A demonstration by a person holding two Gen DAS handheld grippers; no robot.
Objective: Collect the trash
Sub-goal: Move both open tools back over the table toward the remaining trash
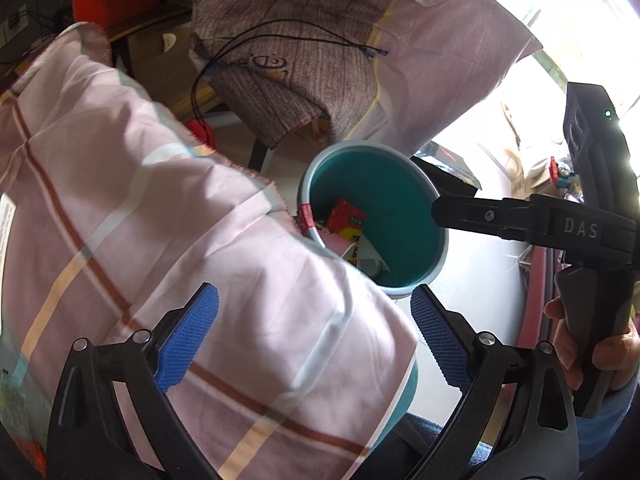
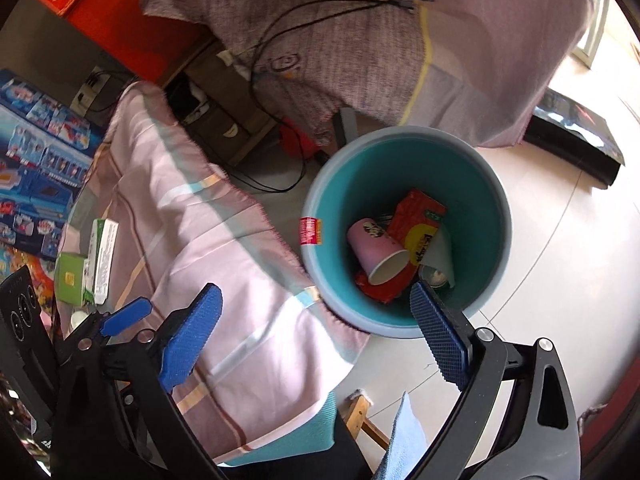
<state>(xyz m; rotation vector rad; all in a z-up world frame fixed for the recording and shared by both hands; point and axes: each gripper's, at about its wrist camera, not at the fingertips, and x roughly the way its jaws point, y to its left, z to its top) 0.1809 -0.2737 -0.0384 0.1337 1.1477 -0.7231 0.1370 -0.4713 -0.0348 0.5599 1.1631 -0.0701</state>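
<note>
A round bin with a teal inside (image 2: 476, 200) stands on the pale floor beside a table draped in pink checked cloth (image 2: 224, 248). In it lie a pink paper cup (image 2: 376, 252), a red and yellow carton (image 2: 420, 216) and a grey wrapper (image 2: 440, 256). My right gripper (image 2: 316, 320) is open and empty just above the bin's near rim. My left gripper (image 1: 316, 320) is open and empty over the cloth, with the bin (image 1: 400, 184) beyond it. The right gripper's finger (image 1: 496, 216) reaches over the bin in the left wrist view.
A green and white box (image 2: 100, 264) and a smaller green packet (image 2: 70, 280) lie on the cloth at the left. A brown cloth (image 2: 304, 40) with a black cable hangs behind the bin. A black flat object (image 2: 576, 140) lies on the floor at right.
</note>
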